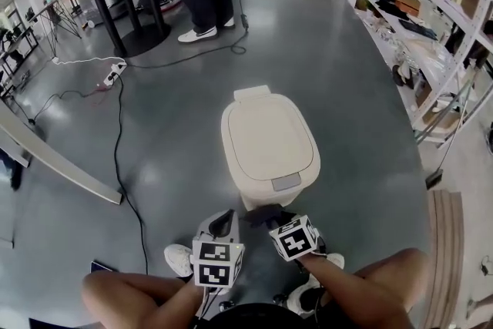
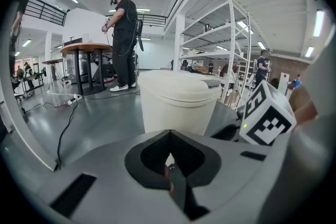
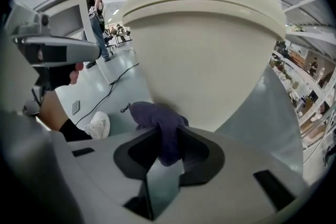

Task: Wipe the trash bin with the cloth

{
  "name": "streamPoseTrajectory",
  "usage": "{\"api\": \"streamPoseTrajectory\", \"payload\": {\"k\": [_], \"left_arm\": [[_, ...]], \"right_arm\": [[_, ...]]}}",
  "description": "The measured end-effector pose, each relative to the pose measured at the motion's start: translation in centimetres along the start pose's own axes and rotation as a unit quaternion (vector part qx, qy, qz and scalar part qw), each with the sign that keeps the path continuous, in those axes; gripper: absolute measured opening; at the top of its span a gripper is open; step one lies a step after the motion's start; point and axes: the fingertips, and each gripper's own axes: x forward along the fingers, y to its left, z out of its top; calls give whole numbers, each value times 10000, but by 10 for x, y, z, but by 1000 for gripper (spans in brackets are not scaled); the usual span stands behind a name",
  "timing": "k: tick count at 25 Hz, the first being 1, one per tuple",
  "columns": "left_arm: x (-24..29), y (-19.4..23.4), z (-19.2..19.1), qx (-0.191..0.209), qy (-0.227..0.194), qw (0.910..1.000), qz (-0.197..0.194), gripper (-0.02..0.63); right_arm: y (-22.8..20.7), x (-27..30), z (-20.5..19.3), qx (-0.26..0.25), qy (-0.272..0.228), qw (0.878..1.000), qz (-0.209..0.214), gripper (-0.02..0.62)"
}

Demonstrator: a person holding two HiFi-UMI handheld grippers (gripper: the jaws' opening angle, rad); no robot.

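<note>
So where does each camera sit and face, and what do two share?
Head view: on the head, steeply down at the trash bin; bare limbs, left gripper, right gripper.
Left gripper view: on that gripper, shut jaws toward the bin; right gripper's cube right.
Right gripper view: on that gripper, close to the bin, holding the cloth; left gripper left.
Shared: both gripper views show the bin.

The left gripper (image 1: pixel 221 225) and right gripper (image 1: pixel 266 216) have pale grey shells with black recesses and black-and-white marker cubes (image 1: pixel 217 263). White trainers (image 1: pixel 179 259) show near six o'clock.
</note>
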Motion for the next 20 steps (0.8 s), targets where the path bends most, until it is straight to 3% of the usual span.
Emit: {"api": "streamPoseTrajectory", "payload": {"k": [7, 20], "left_arm": [[-5, 15, -1, -135, -27, 9999, 47, 0], [6, 15, -1, -262, 103, 9996, -82, 0]], "right_arm": [[29, 17, 21, -100, 60, 9996, 238, 91], [0, 18, 12, 111, -20, 9999, -27, 91]]}}
